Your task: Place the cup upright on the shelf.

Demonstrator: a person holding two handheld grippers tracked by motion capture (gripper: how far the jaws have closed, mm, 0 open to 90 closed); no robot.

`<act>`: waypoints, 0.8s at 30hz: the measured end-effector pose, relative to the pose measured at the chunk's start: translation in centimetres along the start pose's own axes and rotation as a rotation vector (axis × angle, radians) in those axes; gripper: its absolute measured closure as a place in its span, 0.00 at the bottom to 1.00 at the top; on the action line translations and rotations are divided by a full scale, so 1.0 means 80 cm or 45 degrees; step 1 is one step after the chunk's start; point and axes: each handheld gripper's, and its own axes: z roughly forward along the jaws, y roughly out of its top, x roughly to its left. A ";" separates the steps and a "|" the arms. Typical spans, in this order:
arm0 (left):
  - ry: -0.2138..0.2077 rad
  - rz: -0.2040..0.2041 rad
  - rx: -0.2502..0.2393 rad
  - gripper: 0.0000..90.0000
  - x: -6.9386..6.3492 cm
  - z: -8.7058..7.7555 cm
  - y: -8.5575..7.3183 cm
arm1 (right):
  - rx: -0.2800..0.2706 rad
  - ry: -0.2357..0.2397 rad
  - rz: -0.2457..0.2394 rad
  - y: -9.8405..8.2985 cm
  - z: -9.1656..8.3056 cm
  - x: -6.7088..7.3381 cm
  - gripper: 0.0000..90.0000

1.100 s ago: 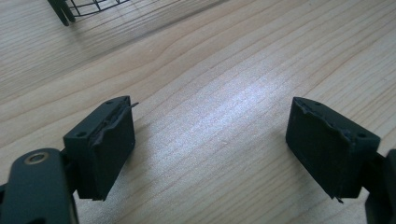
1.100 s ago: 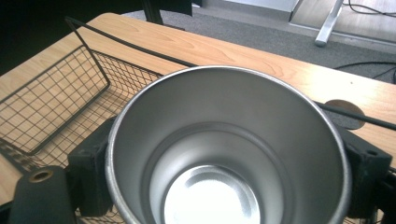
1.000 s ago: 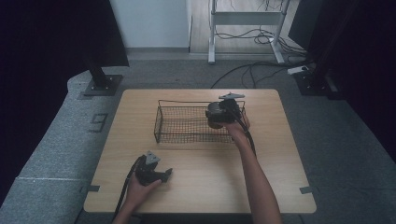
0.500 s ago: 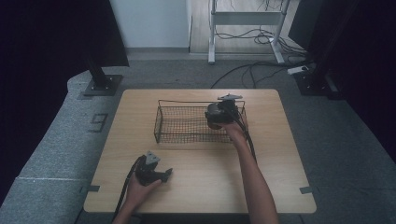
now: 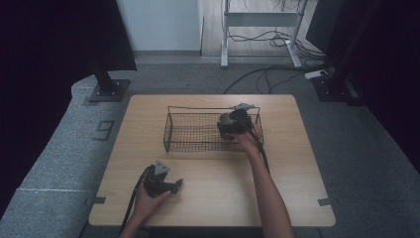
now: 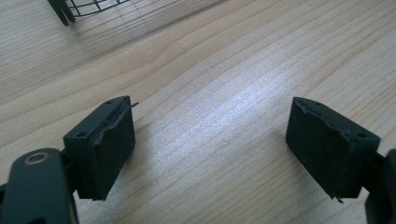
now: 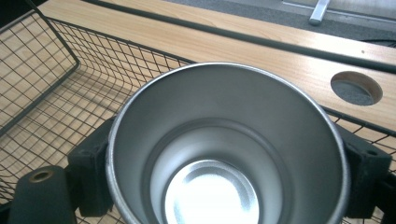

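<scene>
A plain steel cup [image 7: 224,116] is clamped between the black jaws of my right gripper [image 7: 226,163], its open mouth facing the camera and its inside empty. In the high view that right gripper [image 5: 229,127] hangs over the right end of a black wire basket [image 5: 193,133] in the middle of the table. The basket's mesh [image 7: 51,88] lies below and behind the cup. My left gripper [image 5: 172,185] rests low on the wood near the front left. Its jaws stand wide apart around bare table [image 6: 215,126].
The wooden table [image 5: 297,163] has free room on all sides of the basket. A round cable hole [image 7: 356,87] sits near its far edge. A basket corner [image 6: 70,7] shows just beyond the left gripper. Stands and cables lie on the floor behind.
My right gripper with the cup has shifted slightly toward the near side over the basket. The left gripper has stayed put.
</scene>
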 end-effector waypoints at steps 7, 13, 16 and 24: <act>0.000 0.000 0.000 0.18 0.000 0.000 0.000 | 0.016 -0.010 0.004 -0.004 0.003 -0.001 0.15; 0.000 0.000 0.000 0.18 0.000 0.000 0.000 | 0.035 -0.023 -0.006 -0.005 0.005 0.000 0.15; 0.000 0.000 0.000 0.17 0.000 0.000 0.000 | 0.055 -0.035 -0.016 -0.006 0.006 0.002 0.15; 0.000 0.000 0.000 0.18 0.000 0.000 0.000 | 0.088 -0.058 -0.030 -0.010 0.010 0.005 0.15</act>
